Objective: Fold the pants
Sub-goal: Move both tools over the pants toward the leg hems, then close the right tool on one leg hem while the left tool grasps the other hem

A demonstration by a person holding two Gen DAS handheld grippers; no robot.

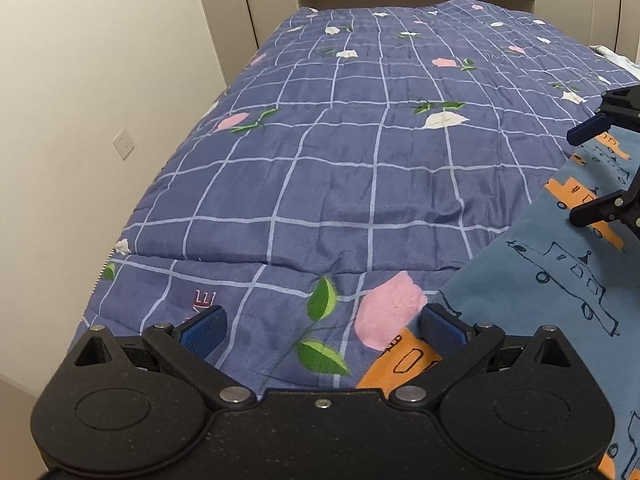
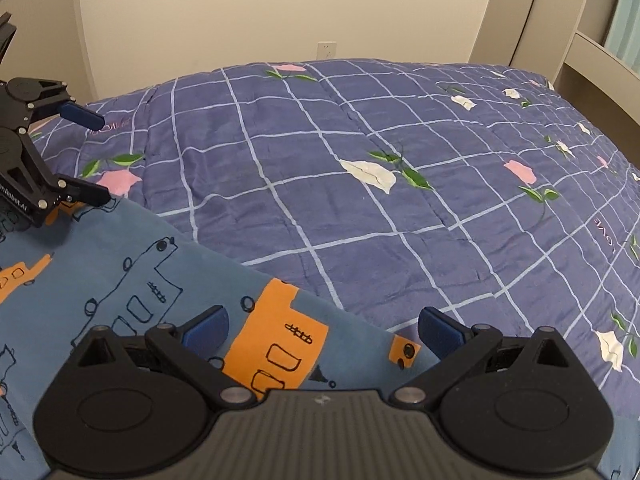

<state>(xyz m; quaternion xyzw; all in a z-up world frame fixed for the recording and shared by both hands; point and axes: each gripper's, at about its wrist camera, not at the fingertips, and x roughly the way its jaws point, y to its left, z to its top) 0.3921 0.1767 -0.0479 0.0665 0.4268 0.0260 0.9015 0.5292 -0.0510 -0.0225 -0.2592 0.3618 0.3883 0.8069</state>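
Blue cotton-looking pants (image 2: 120, 280), printed with outlined trucks and orange blocks, lie spread on a purple checked quilt (image 2: 360, 184) that covers the bed. Taking the quilt as the landmark, the pants sit at its near edge, their long side running diagonally across the grid lines, flat and unfolded as far as the views show.

The left gripper (image 1: 322, 326) hangs over the pants' corner where it meets the quilt, its blue-padded fingers (image 1: 204, 326) spread wide with nothing between them; the right-hand pad sits just above an orange patch of the pants, the other above bare quilt near a pink flower. The right gripper (image 2: 322, 326) hovers above the pants' edge farther along the quilt, its tongs likewise spread apart and empty, one pad over the fabric and one over the quilt beside it.

Beyond the quilt stands a cream wall (image 2: 280, 12) with a white socket (image 2: 327, 50).
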